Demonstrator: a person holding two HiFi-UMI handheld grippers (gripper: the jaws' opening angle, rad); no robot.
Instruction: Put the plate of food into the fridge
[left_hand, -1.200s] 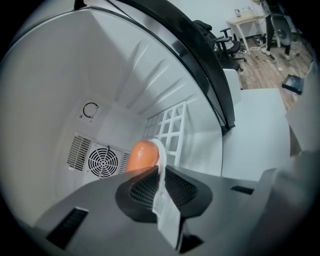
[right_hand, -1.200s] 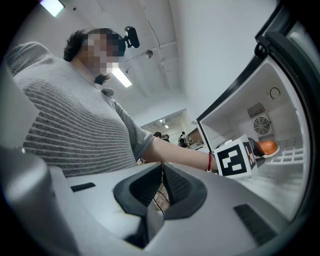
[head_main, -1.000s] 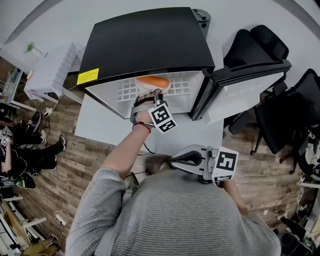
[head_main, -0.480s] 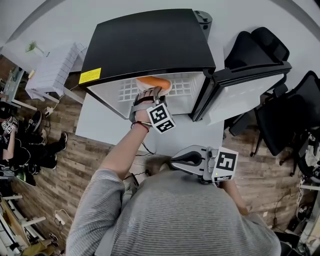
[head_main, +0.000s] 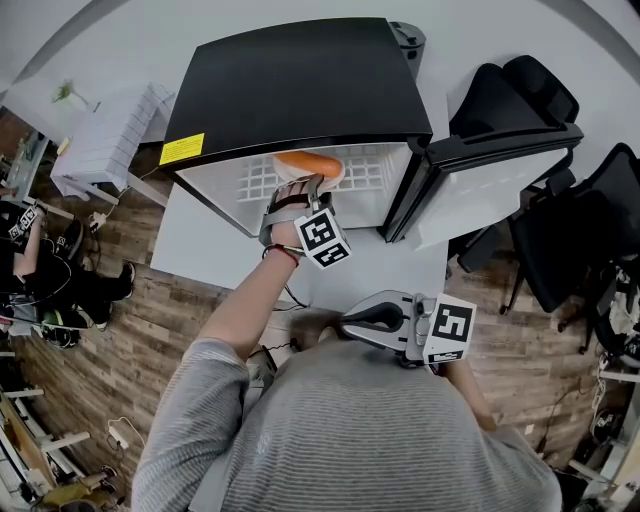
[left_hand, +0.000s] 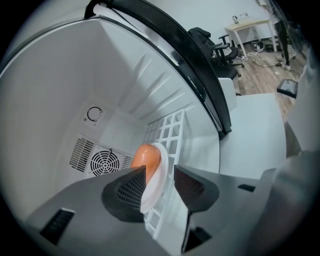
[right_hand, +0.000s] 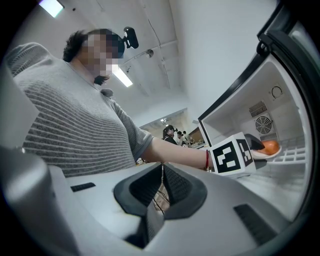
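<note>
Fridge shelf (left_hand: 167, 131), left tongs (left_hand: 161, 171) just opening, plate rim (left_hand: 151, 192) loose between, right tongs (right_hand: 162, 172) closed, empty

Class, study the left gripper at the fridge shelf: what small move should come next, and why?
Probably draw the left gripper straight back out of the fridge. Its jaws have just been opening and now stand apart, with the plate rim loose between them. The plate and its orange food rest on the wire shelf.
</note>
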